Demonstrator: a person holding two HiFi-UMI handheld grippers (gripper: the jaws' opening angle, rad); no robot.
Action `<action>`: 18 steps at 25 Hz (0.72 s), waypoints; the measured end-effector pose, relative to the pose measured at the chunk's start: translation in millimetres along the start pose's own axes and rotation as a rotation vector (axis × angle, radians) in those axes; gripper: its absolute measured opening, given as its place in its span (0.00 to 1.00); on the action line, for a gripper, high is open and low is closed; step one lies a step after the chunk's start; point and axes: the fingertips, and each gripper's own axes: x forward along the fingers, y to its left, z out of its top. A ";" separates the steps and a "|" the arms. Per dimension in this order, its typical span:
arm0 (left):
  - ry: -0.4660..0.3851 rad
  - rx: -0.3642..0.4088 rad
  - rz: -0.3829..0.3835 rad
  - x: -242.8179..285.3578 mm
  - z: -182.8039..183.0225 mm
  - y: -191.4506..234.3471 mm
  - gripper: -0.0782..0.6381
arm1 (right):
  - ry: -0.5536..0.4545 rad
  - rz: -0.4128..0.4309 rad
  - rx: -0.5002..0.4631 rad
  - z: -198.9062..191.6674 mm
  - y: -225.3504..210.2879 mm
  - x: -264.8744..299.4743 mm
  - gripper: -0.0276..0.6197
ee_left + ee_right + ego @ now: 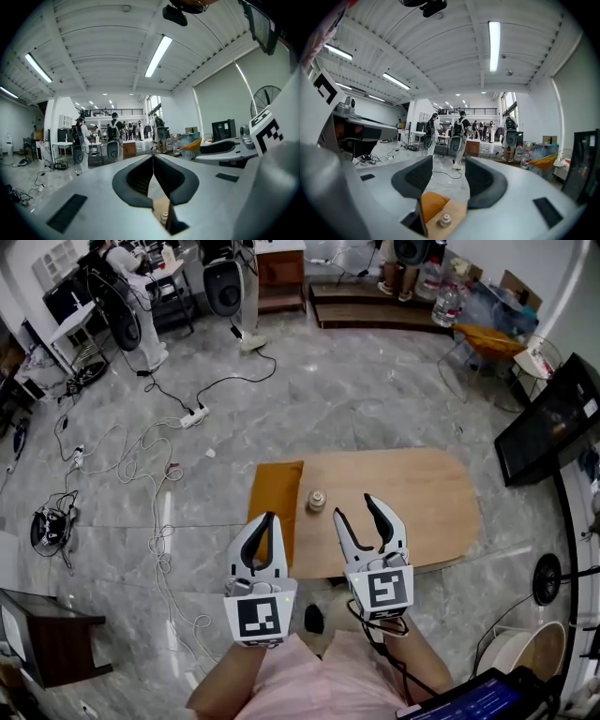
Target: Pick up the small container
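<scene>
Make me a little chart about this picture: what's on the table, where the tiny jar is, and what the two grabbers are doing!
table: wooden table with rounded corners
on it: orange cloth at its left end; small container
container: stands on the bare wood just right of the cloth, not held
left gripper: jaws together, holding nothing
right gripper: jaws apart, holding nothing, short of the container

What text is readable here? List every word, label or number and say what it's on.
No legible text anywhere.
Cubes on the left gripper and right gripper: black-and-white square patterns, no letters.
Small container: no readable label.
Screen at lower right: too blurred.
</scene>
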 end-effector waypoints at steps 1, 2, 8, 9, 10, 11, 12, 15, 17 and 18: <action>0.005 -0.002 0.000 6.6 -2.0 -0.3 0.13 | 0.005 0.006 0.005 -2.5 -3.0 5.7 0.38; 0.013 -0.006 0.000 12.8 -5.2 -0.7 0.13 | 0.009 0.015 0.010 -6.0 -5.3 11.6 0.38; 0.058 -0.051 -0.011 52.1 -34.2 -5.1 0.13 | 0.047 0.074 -0.001 -33.5 -17.8 51.5 0.39; 0.068 -0.051 -0.012 59.6 -41.0 -5.9 0.13 | 0.066 0.084 -0.006 -40.6 -19.1 57.9 0.39; 0.080 -0.047 -0.011 66.7 -48.6 -6.0 0.13 | 0.082 0.094 -0.008 -48.1 -19.7 64.5 0.39; 0.093 -0.042 -0.009 73.3 -56.9 -5.3 0.13 | 0.096 0.104 -0.011 -56.0 -19.9 71.2 0.39; 0.110 -0.042 -0.007 79.1 -65.8 -4.1 0.13 | 0.107 0.112 -0.015 -64.1 -19.9 78.0 0.39; 0.164 -0.059 0.000 93.6 -95.8 -0.3 0.13 | 0.138 0.122 -0.009 -89.9 -20.9 97.3 0.40; 0.196 -0.073 0.006 101.9 -117.9 1.1 0.13 | 0.162 0.132 0.002 -110.2 -20.6 107.5 0.40; 0.211 -0.079 0.009 106.3 -129.3 1.7 0.13 | 0.177 0.138 0.007 -122.1 -20.1 112.3 0.40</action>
